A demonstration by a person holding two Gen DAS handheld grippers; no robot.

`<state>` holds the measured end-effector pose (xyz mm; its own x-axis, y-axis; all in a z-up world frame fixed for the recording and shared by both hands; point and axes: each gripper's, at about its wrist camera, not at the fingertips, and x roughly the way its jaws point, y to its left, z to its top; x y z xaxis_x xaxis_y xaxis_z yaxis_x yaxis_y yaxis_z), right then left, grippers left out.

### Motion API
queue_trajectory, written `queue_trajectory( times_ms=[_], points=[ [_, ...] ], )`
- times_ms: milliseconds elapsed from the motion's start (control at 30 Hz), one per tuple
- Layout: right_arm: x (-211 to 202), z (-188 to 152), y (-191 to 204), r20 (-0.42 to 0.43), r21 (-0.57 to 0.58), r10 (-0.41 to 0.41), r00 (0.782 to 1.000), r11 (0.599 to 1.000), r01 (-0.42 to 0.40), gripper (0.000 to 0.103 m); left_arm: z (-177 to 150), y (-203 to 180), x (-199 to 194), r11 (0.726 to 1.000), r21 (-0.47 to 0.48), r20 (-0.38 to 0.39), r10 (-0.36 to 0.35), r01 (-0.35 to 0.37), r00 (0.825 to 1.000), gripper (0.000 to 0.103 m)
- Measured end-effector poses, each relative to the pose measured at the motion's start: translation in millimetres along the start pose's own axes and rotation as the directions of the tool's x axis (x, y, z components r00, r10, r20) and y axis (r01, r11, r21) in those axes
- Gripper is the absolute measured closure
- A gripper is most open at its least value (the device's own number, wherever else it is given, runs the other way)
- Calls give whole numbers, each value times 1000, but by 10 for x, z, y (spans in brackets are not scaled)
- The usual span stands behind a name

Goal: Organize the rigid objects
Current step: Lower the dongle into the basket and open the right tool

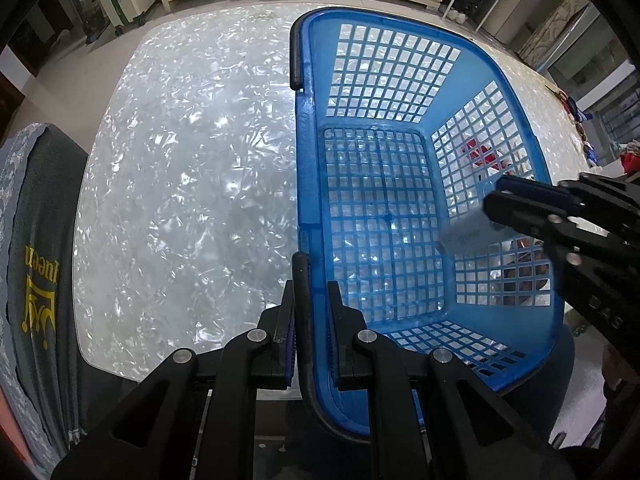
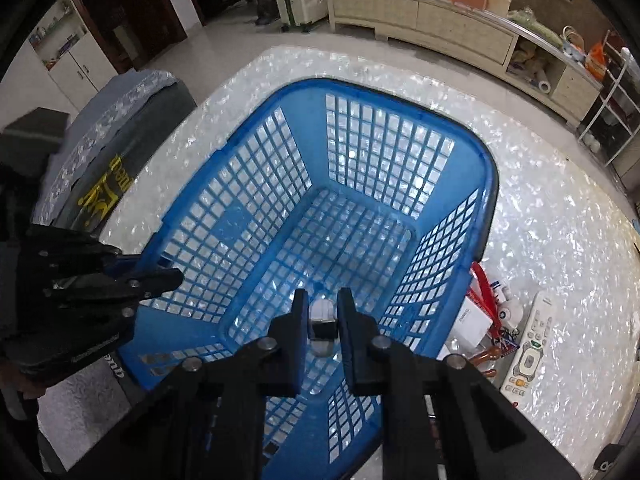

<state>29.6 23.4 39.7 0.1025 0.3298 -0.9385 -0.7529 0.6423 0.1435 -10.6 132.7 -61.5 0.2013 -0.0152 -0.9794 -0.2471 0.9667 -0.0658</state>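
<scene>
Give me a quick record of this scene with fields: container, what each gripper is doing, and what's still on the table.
container: blue plastic lattice basket, nothing lying in it, on the pearly white table
left gripper: shut on the basket's black rim handle
right gripper: shut on a small white and black object, above the basket's inside
still on table: white remote control, white box, red-handled tool, right of the basket

L gripper (image 1: 311, 280) jaws clamped, pointing down; R gripper (image 2: 323, 312) jaws clamped too, angled steeply down.
</scene>
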Motion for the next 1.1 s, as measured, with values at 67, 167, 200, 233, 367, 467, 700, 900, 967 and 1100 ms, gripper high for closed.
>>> queue_trajectory(
  times_ms=[67,167,200,233,367,467,700,900,967,1100],
  points=[
    [20,6,-20,-10,-6,0,1000,1000,0,89,-7,-4,-1,1000,1,2,0,0,1000,89],
    [101,6,-33,-19,-14,-2,1000,1000,2,89,-4,4,-1,1000,-3,3,-3,3,1000,89],
    [119,1,-36,-19,-14,-4,1000,1000,4,89,-3,5,-2,1000,-3,4,-3,3,1000,89],
    [131,1,-40,-20,-15,-3,1000,1000,3,89,-3,4,-2,1000,-2,4,-2,2,1000,89],
    [174,17,8,-19,-30,-18,1000,999,17,89,-6,-3,0,1000,-2,8,5,-5,1000,89],
    [195,16,39,-19,-34,-21,1000,999,20,89,-7,-2,0,1000,-2,8,5,-5,1000,89],
    [235,37,67,-5,-55,-34,999,998,33,89,-10,1,-4,1000,-4,10,4,-4,1000,89],
    [189,44,60,34,-67,-82,996,994,84,37,-10,7,-6,1000,-7,11,2,-2,1000,89],
    [123,49,92,79,-90,-130,988,986,137,30,-14,5,-6,1000,-6,12,2,-2,1000,89],
    [4,50,125,139,-123,-176,975,973,193,3,-16,5,-5,1000,-7,11,3,-3,1000,89]
  ],
)
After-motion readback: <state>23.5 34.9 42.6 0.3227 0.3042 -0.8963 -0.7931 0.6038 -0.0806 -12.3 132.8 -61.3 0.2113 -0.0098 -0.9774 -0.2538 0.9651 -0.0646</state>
